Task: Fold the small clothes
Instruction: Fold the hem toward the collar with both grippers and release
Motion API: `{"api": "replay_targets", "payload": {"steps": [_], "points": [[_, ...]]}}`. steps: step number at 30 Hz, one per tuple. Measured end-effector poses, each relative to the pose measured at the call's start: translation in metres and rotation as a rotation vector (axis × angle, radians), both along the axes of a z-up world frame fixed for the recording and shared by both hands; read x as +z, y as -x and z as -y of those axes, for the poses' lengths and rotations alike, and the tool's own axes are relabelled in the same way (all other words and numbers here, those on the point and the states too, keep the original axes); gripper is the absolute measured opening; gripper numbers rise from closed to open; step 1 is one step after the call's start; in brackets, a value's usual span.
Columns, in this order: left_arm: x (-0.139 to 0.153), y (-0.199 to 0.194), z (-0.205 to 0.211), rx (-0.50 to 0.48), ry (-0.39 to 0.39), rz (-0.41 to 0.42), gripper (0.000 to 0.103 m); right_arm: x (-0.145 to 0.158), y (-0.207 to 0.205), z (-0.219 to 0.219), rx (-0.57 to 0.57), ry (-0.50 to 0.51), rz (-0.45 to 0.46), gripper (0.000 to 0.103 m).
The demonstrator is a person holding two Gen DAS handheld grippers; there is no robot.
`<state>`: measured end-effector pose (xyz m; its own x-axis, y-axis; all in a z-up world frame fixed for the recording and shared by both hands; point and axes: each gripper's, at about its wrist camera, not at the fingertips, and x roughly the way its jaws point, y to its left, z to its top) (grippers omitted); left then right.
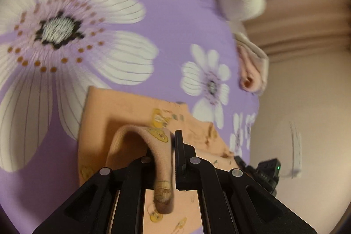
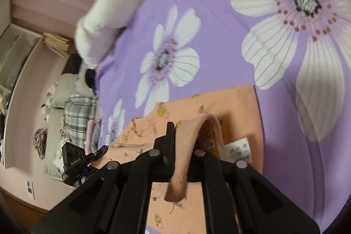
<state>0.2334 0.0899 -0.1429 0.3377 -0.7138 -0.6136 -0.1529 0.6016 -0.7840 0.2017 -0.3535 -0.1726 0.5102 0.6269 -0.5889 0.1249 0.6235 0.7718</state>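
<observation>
Between each tool's (image 1: 163,146) jaws, peach garment's (image 1: 129,109) ribbed hem, lengthwise.

Matte black fingers (image 1: 178,150), angular linkages, round silver pivot pins (image 2: 154,153).

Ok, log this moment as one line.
left claw: shut on peach garment | right claw: shut on same garment | surface: purple floral sheet | fold: unfinished
</observation>
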Motion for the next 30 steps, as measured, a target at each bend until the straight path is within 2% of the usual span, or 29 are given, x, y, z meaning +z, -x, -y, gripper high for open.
{"api": "replay_targets", "payload": {"steps": [1, 2, 3, 4, 5, 6, 8, 12, 16, 18, 20, 24, 29, 30], "points": [[-0.007, -0.005, 0.0, 0.005, 0.018, -0.045, 0.0, -0.005, -0.004, 0.002, -0.015, -0.015, -0.036, 0.008], [-0.012, -0.008, -0.001, 0.012, 0.021, -0.085, 0.0, -0.01, -0.008, 0.005, -0.031, -0.031, -0.071, 0.015], [-0.014, -0.011, 0.0, 0.014, 0.017, -0.107, 0.003, -0.012, -0.011, 0.008, -0.046, -0.039, -0.097, 0.024], [-0.016, -0.014, 0.0, 0.015, 0.021, -0.127, 0.011, -0.017, -0.013, 0.013, -0.073, -0.072, -0.133, 0.041], [-0.017, -0.016, -0.002, 0.02, 0.038, -0.144, 0.034, -0.019, -0.015, 0.017, -0.089, -0.123, -0.143, 0.045], [-0.019, -0.019, -0.003, 0.037, 0.095, -0.159, 0.058, -0.022, -0.018, 0.022, -0.107, -0.184, -0.162, 0.046], [-0.019, -0.026, -0.006, 0.075, 0.177, -0.162, 0.074, -0.025, -0.022, 0.031, -0.14, -0.252, -0.182, 0.05], [-0.007, -0.039, -0.011, 0.147, 0.147, -0.108, 0.074, -0.019, -0.029, 0.042, -0.177, -0.251, -0.133, 0.051], [0.006, -0.043, -0.019, 0.164, 0.059, -0.079, 0.074, -0.007, -0.022, 0.05, -0.207, -0.179, -0.068, 0.052], [0.012, -0.035, -0.017, 0.128, 0.011, -0.046, 0.074, 0.001, -0.014, 0.048, -0.184, -0.134, -0.037, 0.052], [0.019, -0.023, -0.014, 0.086, -0.076, -0.007, 0.074, 0.016, 0.001, 0.043, -0.127, -0.039, 0.027, 0.052], [0.035, 0.019, 0.005, -0.038, -0.256, 0.125, 0.074, 0.035, 0.034, 0.024, -0.033, 0.11, 0.121, 0.051], [0.048, 0.071, 0.032, -0.155, -0.441, 0.283, 0.074, 0.045, 0.09, -0.008, 0.078, 0.328, 0.2, 0.031], [0.049, 0.079, 0.037, -0.172, -0.471, 0.309, 0.069, 0.045, 0.094, -0.018, 0.087, 0.364, 0.203, 0.03]]}}
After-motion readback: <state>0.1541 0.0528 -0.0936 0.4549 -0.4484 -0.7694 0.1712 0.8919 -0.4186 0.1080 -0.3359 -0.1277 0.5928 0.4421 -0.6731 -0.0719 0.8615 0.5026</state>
